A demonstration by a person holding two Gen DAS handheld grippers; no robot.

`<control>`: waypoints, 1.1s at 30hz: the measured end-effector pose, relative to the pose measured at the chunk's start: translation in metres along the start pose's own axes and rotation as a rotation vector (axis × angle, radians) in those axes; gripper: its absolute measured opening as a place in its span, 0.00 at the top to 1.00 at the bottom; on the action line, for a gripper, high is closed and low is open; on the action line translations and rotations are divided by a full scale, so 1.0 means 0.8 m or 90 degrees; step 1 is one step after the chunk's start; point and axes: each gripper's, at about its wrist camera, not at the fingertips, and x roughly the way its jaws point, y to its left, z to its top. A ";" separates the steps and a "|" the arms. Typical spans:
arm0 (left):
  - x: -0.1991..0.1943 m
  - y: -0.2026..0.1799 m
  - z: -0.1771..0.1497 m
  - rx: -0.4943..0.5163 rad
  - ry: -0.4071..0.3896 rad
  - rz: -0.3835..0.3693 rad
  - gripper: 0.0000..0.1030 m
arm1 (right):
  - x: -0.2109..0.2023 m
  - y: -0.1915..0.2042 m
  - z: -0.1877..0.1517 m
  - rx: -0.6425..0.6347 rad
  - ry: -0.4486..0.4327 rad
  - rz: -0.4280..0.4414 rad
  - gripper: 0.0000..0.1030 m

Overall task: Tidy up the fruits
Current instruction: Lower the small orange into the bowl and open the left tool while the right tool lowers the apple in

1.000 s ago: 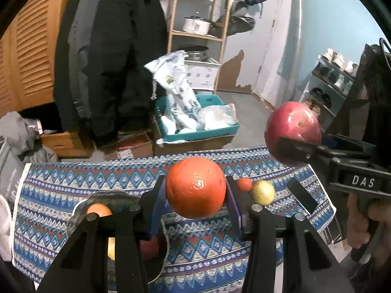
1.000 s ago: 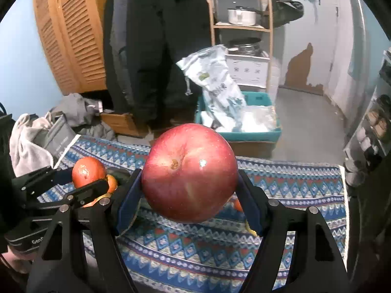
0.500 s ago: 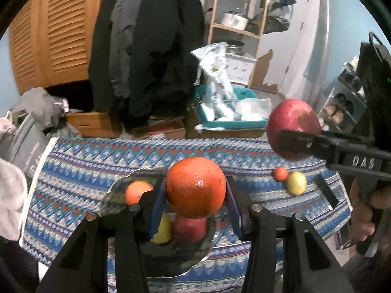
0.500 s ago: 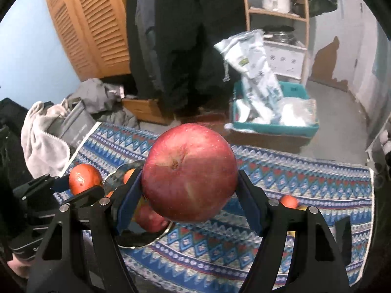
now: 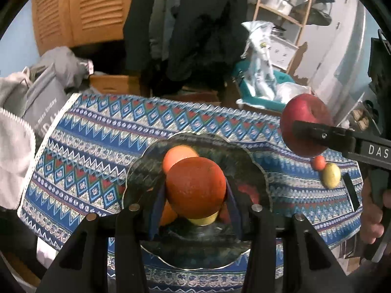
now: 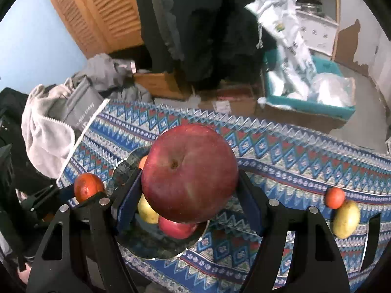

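- The left gripper (image 5: 195,193) pinched a round, dimpled orange (image 5: 195,186) above the scalloped dark glass plate (image 5: 259,171).
- The right gripper (image 6: 189,190) clamped a glossy red apple (image 6: 189,172) over the zigzag-woven tablecloth (image 6: 281,168).
- A small orange fruit (image 6: 334,197) touched a smooth yellow fruit (image 6: 346,219) on the cloth.
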 end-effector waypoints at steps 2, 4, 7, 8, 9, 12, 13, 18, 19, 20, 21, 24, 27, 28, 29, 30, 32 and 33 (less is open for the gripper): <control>0.007 0.006 -0.003 -0.006 0.003 0.002 0.54 | 0.013 0.004 -0.002 -0.003 0.010 0.000 0.28; 0.014 0.011 -0.005 -0.008 0.008 0.004 0.54 | 0.024 0.007 -0.003 -0.005 0.021 0.001 0.28; 0.024 0.017 -0.011 -0.016 0.024 0.010 0.54 | 0.041 0.009 -0.005 -0.007 0.037 0.003 0.28; 0.029 0.020 -0.014 -0.020 0.033 0.009 0.54 | 0.046 0.011 -0.005 -0.008 0.042 0.003 0.28; 0.032 0.022 -0.017 -0.023 0.039 0.010 0.54 | 0.051 0.013 -0.006 -0.009 0.046 0.003 0.28; 0.043 0.030 -0.022 -0.034 0.064 0.011 0.54 | 0.065 0.017 -0.008 -0.013 0.059 0.005 0.28; 0.045 0.031 -0.024 -0.037 0.070 0.011 0.54 | 0.070 0.017 -0.008 -0.014 0.063 0.004 0.28; 0.058 0.033 -0.029 -0.039 0.100 0.016 0.54 | 0.085 0.018 -0.012 -0.013 0.076 0.003 0.28; 0.060 0.032 -0.029 -0.037 0.103 0.019 0.54 | 0.087 0.017 -0.013 -0.012 0.078 0.002 0.28; 0.062 0.031 -0.030 -0.035 0.107 0.023 0.54 | 0.089 0.017 -0.013 -0.011 0.080 0.002 0.28; 0.063 0.031 -0.030 -0.035 0.109 0.022 0.54 | 0.091 0.016 -0.014 -0.011 0.081 0.001 0.28; 0.064 0.033 -0.029 -0.047 0.108 0.010 0.51 | 0.095 0.016 -0.015 -0.009 0.084 -0.002 0.28; 0.061 0.035 -0.025 -0.059 0.102 0.010 0.37 | 0.098 0.017 -0.015 -0.009 0.086 -0.002 0.28; 0.060 0.036 -0.024 -0.062 0.098 0.009 0.36 | 0.099 0.017 -0.016 -0.010 0.087 -0.002 0.28; 0.059 0.037 -0.022 -0.064 0.095 0.010 0.36 | 0.100 0.017 -0.016 -0.010 0.088 -0.001 0.28; 0.058 0.037 -0.021 -0.064 0.093 0.012 0.36 | 0.102 0.018 -0.016 -0.011 0.090 -0.001 0.28; 0.057 0.040 -0.018 -0.071 0.087 0.016 0.36 | 0.105 0.018 -0.016 -0.009 0.093 0.001 0.28; 0.055 0.042 -0.016 -0.077 0.081 0.019 0.36 | 0.108 0.018 -0.016 -0.006 0.095 0.003 0.28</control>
